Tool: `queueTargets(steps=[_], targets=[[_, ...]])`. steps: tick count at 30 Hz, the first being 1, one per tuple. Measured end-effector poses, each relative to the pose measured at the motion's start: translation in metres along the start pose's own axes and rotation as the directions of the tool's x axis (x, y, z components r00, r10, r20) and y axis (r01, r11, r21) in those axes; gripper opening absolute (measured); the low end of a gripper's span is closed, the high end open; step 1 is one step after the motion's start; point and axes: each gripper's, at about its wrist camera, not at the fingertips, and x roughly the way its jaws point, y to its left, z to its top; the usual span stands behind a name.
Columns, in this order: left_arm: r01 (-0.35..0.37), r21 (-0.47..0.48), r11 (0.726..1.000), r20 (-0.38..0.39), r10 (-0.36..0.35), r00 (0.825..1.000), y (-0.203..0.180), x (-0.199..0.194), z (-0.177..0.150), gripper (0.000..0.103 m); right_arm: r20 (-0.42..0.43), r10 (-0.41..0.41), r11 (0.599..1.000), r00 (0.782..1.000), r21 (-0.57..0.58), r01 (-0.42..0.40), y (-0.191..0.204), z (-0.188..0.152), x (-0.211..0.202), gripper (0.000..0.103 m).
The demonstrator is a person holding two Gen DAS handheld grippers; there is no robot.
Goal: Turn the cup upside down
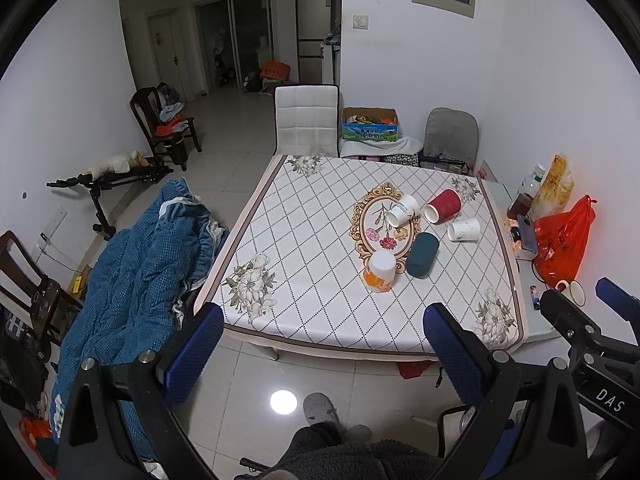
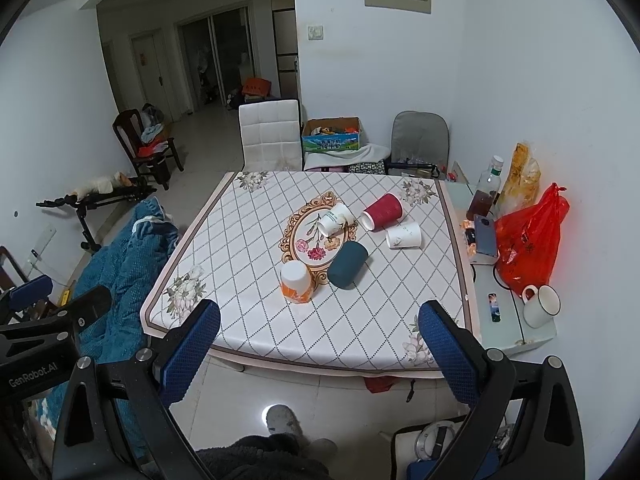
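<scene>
Both grippers are held back from the near edge of the table [image 1: 256,216], well apart from the cups. The left gripper [image 1: 320,356] has its fingers [image 1: 192,356] spread wide with nothing between them; the right gripper [image 2: 316,352] is likewise spread wide and empty. Five cups lie around the oval floral motif at the table centre. The orange-and-white cup [image 1: 380,270] stands upside down nearest the grippers. Just to its right, the dark teal cup [image 1: 422,254] lies on its side. Farther back, a white printed cup [image 1: 402,210], a red cup [image 1: 444,205] and a white cup [image 1: 464,229] also lie on their sides. The right wrist view shows the white mug [image 2: 540,305] on the side shelf in full; the left wrist view shows it partly hidden behind the right gripper.
</scene>
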Motion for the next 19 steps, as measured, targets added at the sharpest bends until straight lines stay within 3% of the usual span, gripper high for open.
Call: queueTargets(steps=[19], targets=[[0.002, -0.002, 1.000, 0.001, -0.002, 1.000, 0.0036, -0.0011, -0.0004, 0.102, -0.001, -0.001, 1.000, 1.000, 0.002, 0.001, -0.0009, -0.0004, 0.0002, 0.101]])
